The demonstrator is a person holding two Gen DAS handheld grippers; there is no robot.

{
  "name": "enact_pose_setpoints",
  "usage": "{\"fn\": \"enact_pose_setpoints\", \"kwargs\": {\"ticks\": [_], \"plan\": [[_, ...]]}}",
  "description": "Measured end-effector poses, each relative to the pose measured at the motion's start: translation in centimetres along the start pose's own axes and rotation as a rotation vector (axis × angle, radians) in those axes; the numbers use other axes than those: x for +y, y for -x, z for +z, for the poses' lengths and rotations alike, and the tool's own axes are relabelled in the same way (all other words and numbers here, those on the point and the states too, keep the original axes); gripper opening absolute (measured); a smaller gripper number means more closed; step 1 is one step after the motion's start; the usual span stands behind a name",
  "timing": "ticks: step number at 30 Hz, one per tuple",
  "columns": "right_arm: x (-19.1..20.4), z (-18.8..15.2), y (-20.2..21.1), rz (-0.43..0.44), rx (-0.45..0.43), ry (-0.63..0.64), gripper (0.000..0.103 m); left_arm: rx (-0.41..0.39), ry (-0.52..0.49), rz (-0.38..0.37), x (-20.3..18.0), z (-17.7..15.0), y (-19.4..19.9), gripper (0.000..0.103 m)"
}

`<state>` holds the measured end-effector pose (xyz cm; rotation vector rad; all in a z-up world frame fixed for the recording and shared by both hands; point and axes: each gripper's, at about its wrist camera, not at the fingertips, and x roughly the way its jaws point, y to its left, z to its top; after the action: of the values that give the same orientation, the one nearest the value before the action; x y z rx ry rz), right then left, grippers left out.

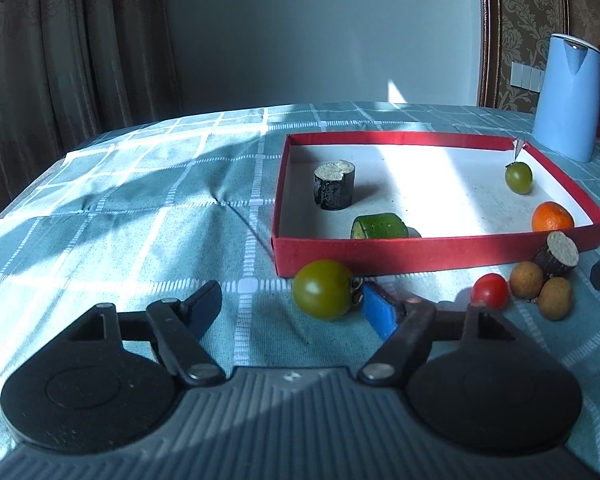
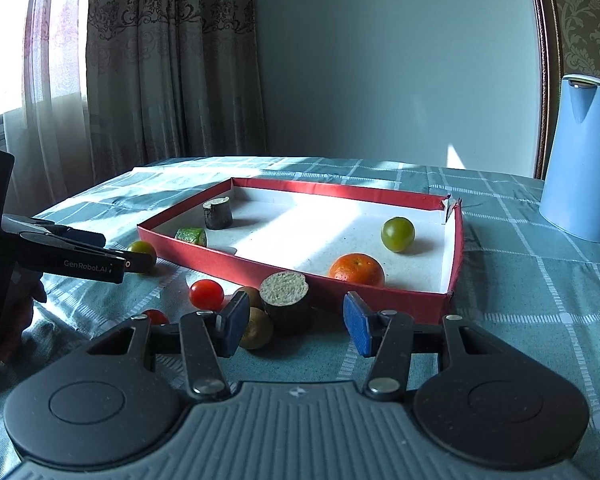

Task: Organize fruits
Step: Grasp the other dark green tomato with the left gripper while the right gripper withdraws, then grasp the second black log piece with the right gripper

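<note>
Now: left gripper (image 1: 290,304) jaws parted, unloaded, beside green tomato (image 1: 323,289) lying on cloth just outside red tray (image 1: 420,252) | right gripper (image 2: 296,322) spread, empty, behind dark log piece (image 2: 286,302) | centre tomato between pads, close gently, lift over wall.

Far wall (image 2: 380,60): you face plain blue-grey paint.
Curtains (image 2: 172,60): brown, patterned, far left.
Window (image 2: 8,40): bright daylight, left.
</note>
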<state>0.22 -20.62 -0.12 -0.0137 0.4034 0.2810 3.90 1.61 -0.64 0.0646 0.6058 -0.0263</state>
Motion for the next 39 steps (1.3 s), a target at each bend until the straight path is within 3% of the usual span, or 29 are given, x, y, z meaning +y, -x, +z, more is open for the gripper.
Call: {"fn": "enact_pose_setpoints", "kwargs": {"ticks": [8, 11, 24, 29, 39], "plan": [[-0.2, -0.1, -0.2, -0.005, 0.012, -0.011, 0.051, 0.017, -0.011, -0.05, -0.4, 0.1, -0.4, 0.036], [-0.3, -0.1, -0.3, -0.006, 0.019, -0.021, 0.051, 0.013, -0.026, -0.051, -0.7, 0.2, -0.4, 0.031], [-0.6, -0.1, -0.8, 0.008, 0.04, -0.067, 0.051, -0.004, -0.017, -0.056, -0.5, 0.0, 0.3, 0.031], [-0.5, 0.3, -1.7, 0.068, 0.06, -0.16, 0.051, 0.002, -0.014, -0.061, -0.5, 0.0, 0.3, 0.031], [-1.5, 0.7, -4.7, 0.051, 0.135, -0.312, 0.05, 0.004, -0.022, -0.071, -0.6, -0.2, 0.5, 0.031]]}}
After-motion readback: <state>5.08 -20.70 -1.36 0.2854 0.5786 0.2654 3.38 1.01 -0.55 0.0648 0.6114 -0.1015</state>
